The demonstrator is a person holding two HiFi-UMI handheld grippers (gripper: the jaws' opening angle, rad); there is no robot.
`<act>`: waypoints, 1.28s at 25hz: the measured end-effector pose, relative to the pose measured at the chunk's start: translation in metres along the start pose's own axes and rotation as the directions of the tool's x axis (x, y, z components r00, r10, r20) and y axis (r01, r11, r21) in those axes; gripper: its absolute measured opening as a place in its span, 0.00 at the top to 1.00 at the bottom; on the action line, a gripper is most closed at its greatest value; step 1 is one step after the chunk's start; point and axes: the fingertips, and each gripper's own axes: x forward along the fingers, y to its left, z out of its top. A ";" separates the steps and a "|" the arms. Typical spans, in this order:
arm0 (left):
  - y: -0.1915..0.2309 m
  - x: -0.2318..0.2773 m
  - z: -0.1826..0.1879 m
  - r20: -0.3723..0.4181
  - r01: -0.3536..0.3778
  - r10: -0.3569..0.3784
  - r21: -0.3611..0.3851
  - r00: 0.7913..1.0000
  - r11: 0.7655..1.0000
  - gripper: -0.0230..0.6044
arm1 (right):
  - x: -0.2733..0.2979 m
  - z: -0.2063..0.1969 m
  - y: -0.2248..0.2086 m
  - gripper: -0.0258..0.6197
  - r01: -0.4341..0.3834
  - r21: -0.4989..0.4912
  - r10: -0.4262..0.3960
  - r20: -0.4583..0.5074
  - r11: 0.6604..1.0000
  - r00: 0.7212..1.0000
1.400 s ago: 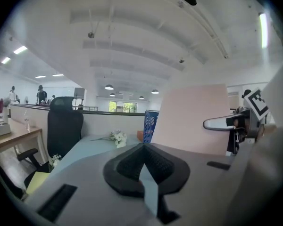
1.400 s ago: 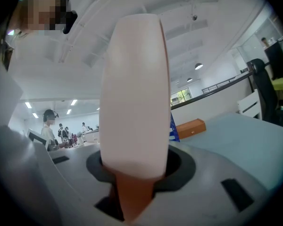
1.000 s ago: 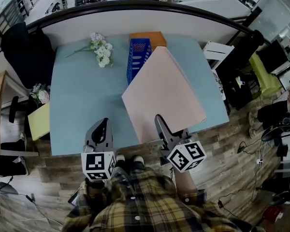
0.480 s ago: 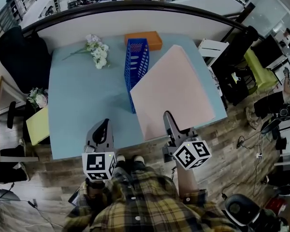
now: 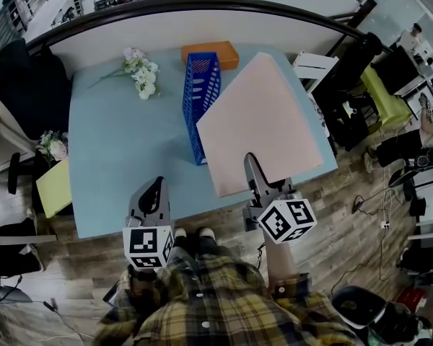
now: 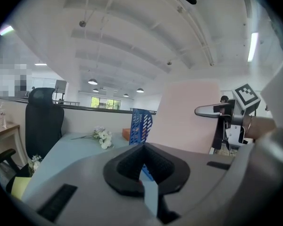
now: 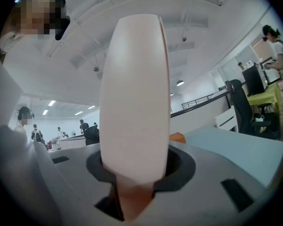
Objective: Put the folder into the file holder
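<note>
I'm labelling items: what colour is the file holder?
The file holder is blue; the head view shows it best.

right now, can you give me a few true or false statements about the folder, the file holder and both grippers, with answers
1. The right gripper is clamped on the pink folder. True.
2. The folder stands inside the blue file holder. False: it is held up beside the holder.
3. The left gripper holds the white flowers. False: they lie on the table; its jaws hold nothing.
4. An orange box sits at the holder's far end. True.
</note>
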 end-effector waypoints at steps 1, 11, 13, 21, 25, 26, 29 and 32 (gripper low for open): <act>0.000 0.001 -0.001 -0.002 0.002 -0.002 -0.001 1.000 1.000 0.98 | 0.002 0.000 0.000 0.70 0.002 -0.005 -0.002 0.001 1.000 1.000; -0.001 0.006 -0.013 -0.030 0.012 -0.013 -0.016 0.999 1.000 0.98 | 0.021 0.003 -0.003 0.70 0.028 -0.036 -0.027 0.021 0.999 0.999; -0.001 0.007 -0.014 -0.032 0.015 -0.015 -0.019 0.999 1.000 0.98 | 0.026 0.003 -0.002 0.70 0.032 -0.054 -0.030 0.026 0.998 0.999; 0.002 0.015 -0.010 -0.030 0.016 -0.016 -0.020 0.999 1.000 0.98 | 0.044 0.010 0.007 0.70 0.028 -0.092 -0.024 0.044 0.995 0.999; 0.002 0.020 -0.008 -0.032 0.015 -0.015 -0.019 0.999 1.000 0.98 | 0.053 0.013 0.010 0.70 0.025 -0.118 -0.018 0.054 0.993 0.998; 0.002 0.021 -0.008 -0.032 0.015 -0.016 -0.018 0.999 1.000 0.98 | 0.056 0.014 0.010 0.70 0.024 -0.123 -0.017 0.057 0.992 0.998; 0.002 0.026 -0.008 -0.035 0.019 -0.020 -0.016 0.999 1.000 0.98 | 0.064 0.015 0.010 0.70 0.026 -0.145 -0.017 0.066 0.989 0.998; 0.002 0.031 -0.010 -0.038 0.020 -0.021 -0.017 0.999 1.000 0.98 | 0.072 0.015 0.007 0.70 0.036 -0.164 -0.023 0.076 0.986 0.997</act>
